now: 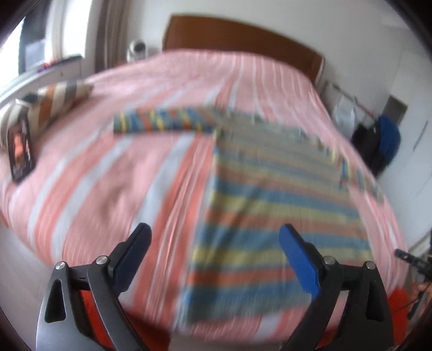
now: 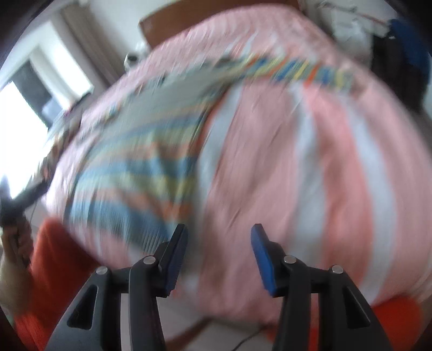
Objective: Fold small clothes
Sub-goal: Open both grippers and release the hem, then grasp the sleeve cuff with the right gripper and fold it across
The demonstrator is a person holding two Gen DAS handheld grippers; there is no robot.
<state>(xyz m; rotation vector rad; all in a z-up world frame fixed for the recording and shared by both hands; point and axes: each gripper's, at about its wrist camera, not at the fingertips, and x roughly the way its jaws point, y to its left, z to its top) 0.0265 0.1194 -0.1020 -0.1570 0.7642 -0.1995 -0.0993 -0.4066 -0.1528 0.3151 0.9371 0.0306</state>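
Left wrist view: from above the foot of the bed (image 1: 113, 172), tilted down toward the headboard (image 1: 243, 35) at 12 o'clock, fairly near. Right wrist view: closer, steeper, rolled, headboard (image 2: 172, 24) at 11 o'clock. Shared by both: pink striped bedspread, striped garment (image 1: 270, 205) (image 2: 129, 172), window at 10 o'clock. Both blurred.

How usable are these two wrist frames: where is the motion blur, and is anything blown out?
Left wrist view: striped garment and bedspread smeared by motion; the left gripper stays sharp, open and empty; fisheye bends the headboard. Right wrist view: heavier smear across the garment; window blown out white; right gripper crisp, open.
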